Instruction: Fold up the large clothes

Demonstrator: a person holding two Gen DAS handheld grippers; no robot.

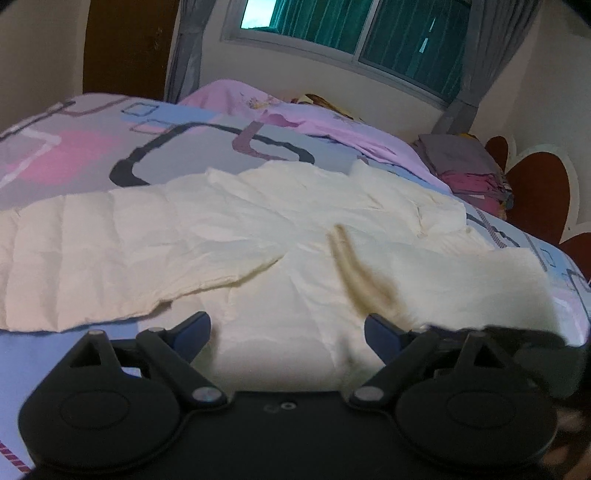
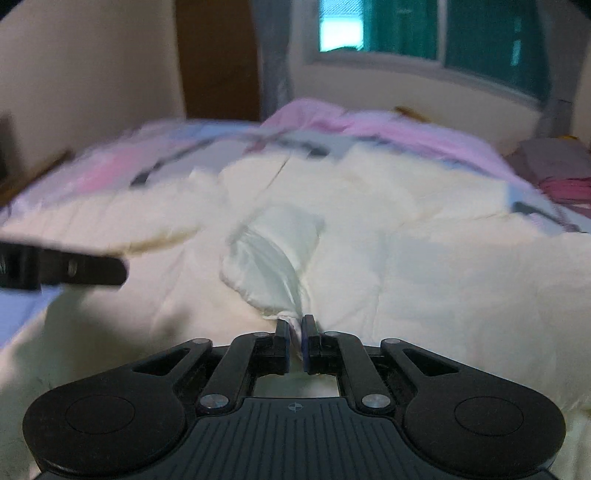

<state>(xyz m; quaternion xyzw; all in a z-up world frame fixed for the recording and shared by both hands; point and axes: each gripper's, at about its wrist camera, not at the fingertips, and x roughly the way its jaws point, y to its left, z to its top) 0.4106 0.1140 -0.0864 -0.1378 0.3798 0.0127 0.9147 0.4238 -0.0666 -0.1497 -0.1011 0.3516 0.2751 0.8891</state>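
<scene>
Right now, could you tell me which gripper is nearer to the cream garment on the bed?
Right. The right gripper is shut on a bunched fold of the garment, touching it. The left gripper is open just above the cloth, holding nothing.

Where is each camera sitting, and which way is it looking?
Left wrist view: it sits on the left tongs, which are open, and looks low across the cream garment on the bed toward the window.
Right wrist view: it sits on the right tongs, which are shut on a pinch of the cream garment, facing the same window; the other tongs poke in from the left.
Both share the garment, bed and window.
</scene>
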